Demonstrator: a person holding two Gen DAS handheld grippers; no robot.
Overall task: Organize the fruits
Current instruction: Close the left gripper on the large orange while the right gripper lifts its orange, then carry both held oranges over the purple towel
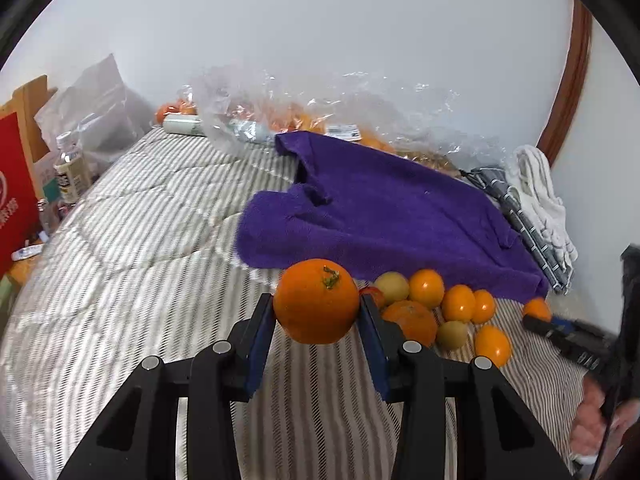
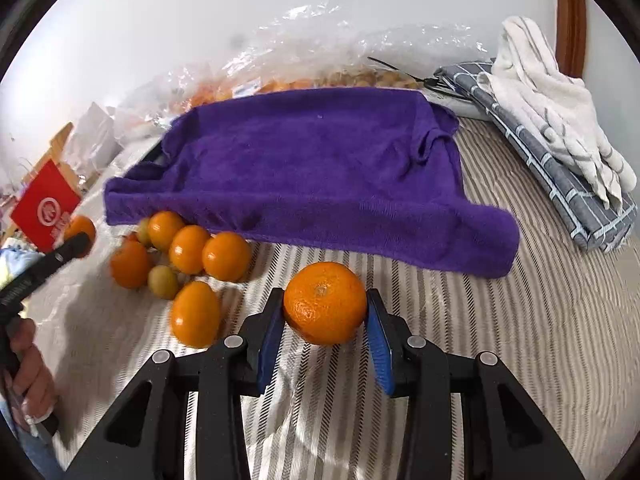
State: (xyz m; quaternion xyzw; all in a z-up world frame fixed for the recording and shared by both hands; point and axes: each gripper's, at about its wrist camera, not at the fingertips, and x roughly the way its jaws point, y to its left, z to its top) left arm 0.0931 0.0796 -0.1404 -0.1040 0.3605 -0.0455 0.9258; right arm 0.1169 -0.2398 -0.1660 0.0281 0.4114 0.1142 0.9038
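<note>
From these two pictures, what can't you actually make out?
- Under the purple towel: hidden in both views.
- Contents of the clear plastic bags: glare and the towel hide most of it.
- Red box print: cut off by the left wrist view's edge.
- Small bottle label: too small.

Red box [image 2: 46, 204]: we see a white round logo and white characters, too blurred to read.
Bottle label [image 1: 66, 178]: we cannot read it.
</note>
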